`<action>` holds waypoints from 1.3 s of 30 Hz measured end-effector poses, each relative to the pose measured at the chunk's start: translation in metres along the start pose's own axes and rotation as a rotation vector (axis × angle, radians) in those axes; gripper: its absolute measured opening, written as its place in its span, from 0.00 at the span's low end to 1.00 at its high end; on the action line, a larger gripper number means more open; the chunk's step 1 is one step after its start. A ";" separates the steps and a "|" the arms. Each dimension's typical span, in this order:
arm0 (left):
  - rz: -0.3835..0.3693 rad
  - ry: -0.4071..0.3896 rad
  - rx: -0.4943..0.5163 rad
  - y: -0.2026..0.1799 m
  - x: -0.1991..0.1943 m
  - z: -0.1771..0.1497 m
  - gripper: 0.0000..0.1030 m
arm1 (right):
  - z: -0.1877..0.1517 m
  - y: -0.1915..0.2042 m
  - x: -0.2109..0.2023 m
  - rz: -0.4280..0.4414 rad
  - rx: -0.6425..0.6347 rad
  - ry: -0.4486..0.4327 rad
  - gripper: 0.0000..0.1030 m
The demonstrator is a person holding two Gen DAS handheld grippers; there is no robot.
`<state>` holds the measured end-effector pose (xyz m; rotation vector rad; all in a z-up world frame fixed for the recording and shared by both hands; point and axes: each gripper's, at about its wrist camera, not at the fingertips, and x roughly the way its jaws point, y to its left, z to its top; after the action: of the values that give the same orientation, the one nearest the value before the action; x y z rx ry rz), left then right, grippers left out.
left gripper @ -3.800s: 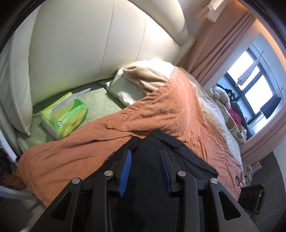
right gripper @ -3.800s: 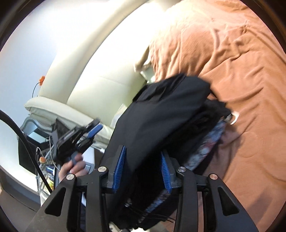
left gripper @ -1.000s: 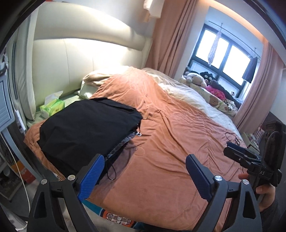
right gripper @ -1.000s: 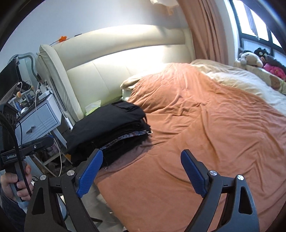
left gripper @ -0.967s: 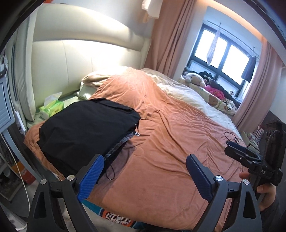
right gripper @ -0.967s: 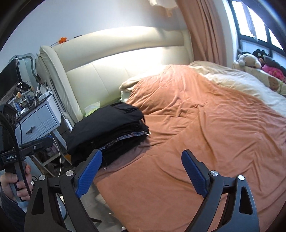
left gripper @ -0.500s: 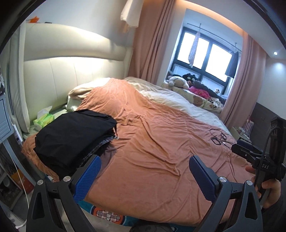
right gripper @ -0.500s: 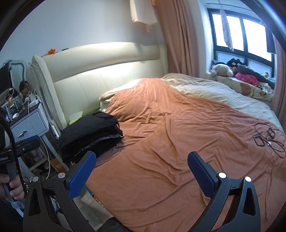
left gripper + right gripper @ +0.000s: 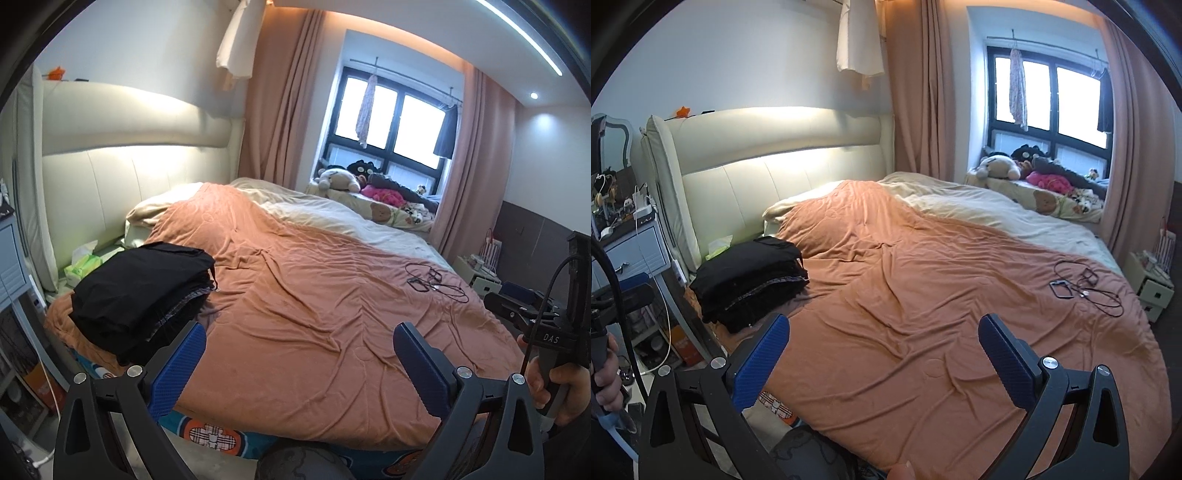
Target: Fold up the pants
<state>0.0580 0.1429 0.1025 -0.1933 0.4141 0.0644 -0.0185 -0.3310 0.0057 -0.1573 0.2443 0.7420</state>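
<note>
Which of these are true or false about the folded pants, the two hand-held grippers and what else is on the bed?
1. The folded black pants sit on a pile at the bed's corner near the headboard. True.
2. The left hand-held gripper is shut on the pants. False: its jaws stand wide open, holding nothing.
3. The right hand-held gripper is open and empty. True.
4. Cables lie on the orange blanket. True.
5. The tissue pack rests on the pants. False: it lies beside them, by the headboard.

You've got the bed [image 9: 332,314] under an orange blanket [image 9: 942,295], folded black pants [image 9: 140,291] stacked at its headboard corner, cables [image 9: 1086,286] opposite.
</note>
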 end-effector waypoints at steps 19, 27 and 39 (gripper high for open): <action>-0.054 -0.017 0.025 -0.030 -0.039 -0.052 0.99 | -0.068 0.015 -0.056 -0.156 0.008 -0.114 1.00; -0.044 -0.056 0.067 -0.053 -0.048 -0.078 0.99 | -0.103 0.025 -0.055 -0.159 0.043 -0.109 1.00; -0.003 -0.097 0.122 -0.075 -0.053 -0.102 0.99 | -0.130 0.020 -0.059 -0.178 0.098 -0.090 1.00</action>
<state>-0.0234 0.0481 0.0455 -0.0707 0.3200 0.0455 -0.0956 -0.3843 -0.1041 -0.0516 0.1774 0.5578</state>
